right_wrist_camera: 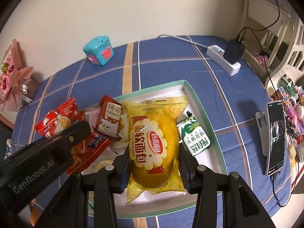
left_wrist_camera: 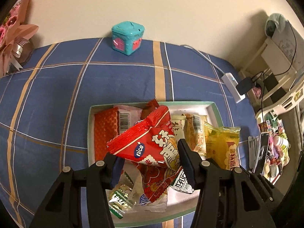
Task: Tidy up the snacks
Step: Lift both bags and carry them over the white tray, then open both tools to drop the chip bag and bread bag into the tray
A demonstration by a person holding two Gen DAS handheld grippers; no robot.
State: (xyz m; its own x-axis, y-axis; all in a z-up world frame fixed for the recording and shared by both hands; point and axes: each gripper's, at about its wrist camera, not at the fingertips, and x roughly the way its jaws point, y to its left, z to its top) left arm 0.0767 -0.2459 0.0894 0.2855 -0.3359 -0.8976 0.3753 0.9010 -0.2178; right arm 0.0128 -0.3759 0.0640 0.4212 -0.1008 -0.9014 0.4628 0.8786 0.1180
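left tool (left_wrist_camera: 150, 163) clamps the red pack (left_wrist_camera: 150, 142), lifted over the tray (left_wrist_camera: 215, 112) on the blue bed (left_wrist_camera: 47, 95), probably for sorting. right tool (right_wrist_camera: 154, 169) grips the yellow bun (right_wrist_camera: 152, 142) over the tray's right half. loose packets crowd beneath; power strip (right_wrist_camera: 224, 60) and phone (right_wrist_camera: 276, 136) lie clear.
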